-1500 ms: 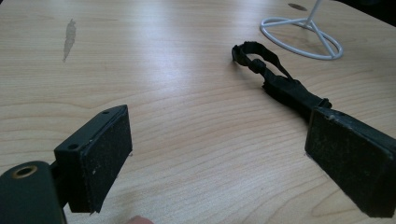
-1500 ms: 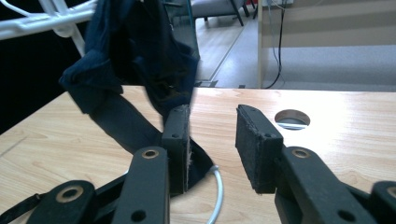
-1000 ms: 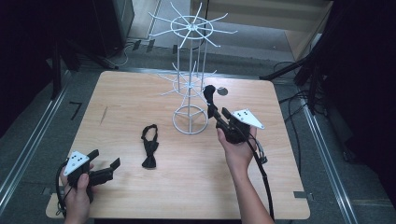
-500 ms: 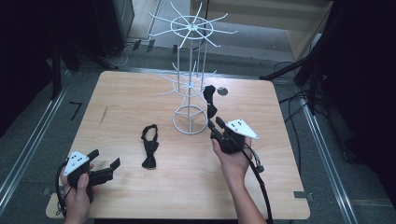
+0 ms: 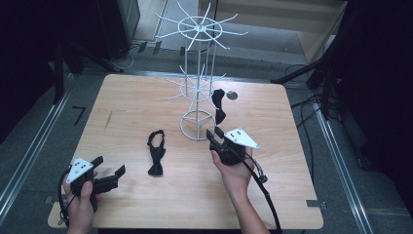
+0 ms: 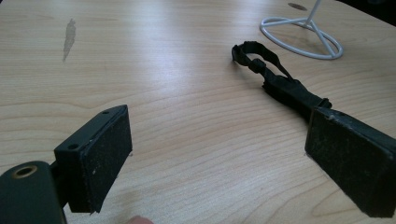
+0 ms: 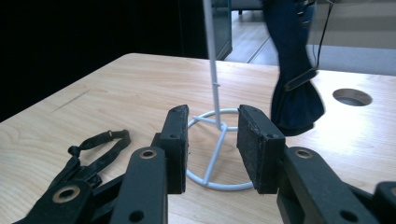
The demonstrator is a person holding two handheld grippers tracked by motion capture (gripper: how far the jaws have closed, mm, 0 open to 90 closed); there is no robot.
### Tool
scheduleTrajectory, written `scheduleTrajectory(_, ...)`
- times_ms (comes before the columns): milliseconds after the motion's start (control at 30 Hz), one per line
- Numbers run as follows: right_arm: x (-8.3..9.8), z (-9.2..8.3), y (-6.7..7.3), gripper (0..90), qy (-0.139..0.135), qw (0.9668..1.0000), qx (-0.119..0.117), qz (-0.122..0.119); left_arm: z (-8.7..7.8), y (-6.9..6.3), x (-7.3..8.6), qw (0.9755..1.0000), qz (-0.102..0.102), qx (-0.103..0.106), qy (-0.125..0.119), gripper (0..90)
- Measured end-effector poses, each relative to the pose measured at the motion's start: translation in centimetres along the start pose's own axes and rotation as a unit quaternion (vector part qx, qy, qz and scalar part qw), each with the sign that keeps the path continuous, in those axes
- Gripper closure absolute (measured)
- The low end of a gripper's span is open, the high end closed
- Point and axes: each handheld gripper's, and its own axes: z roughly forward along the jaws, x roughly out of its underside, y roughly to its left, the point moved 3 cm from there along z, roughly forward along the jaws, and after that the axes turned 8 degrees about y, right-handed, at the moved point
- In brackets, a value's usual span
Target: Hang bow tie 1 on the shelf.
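Note:
A white wire rack [image 5: 199, 73] stands at the table's middle back, and a black bow tie [image 5: 218, 105] hangs from a hook on its right side. A second black bow tie [image 5: 156, 153] lies flat on the wood, left of the rack's base ring. My right gripper [image 5: 215, 132] sits just in front of the base ring, below the hanging tie. Its jaws are a little apart, so it is open, with nothing between them [image 7: 212, 135]. The hanging tie [image 7: 296, 93] is beyond its right jaw. My left gripper [image 5: 110, 165] rests wide open at the front left, facing the flat tie [image 6: 280, 84].
The wooden table [image 5: 272, 190] has a round cable hole [image 5: 232, 95] behind the hanging tie. Metal rails and cables run along the floor on both sides. The rack's arms spread wide above the table's back half.
My right gripper has drawn back from the hanging bow tie toward the front of the table and sunk a little. The tie stays on its hook. The left gripper has not moved.

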Motion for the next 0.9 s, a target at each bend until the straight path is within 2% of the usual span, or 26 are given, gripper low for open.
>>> scheduleTrajectory(900, 0.5, 2.1, 4.2, 66.0, 0.015, 0.9992, -0.03, -0.02, 0.0, 0.0, 0.0, 1.0, 0.0, 0.0, 0.0, 8.2)
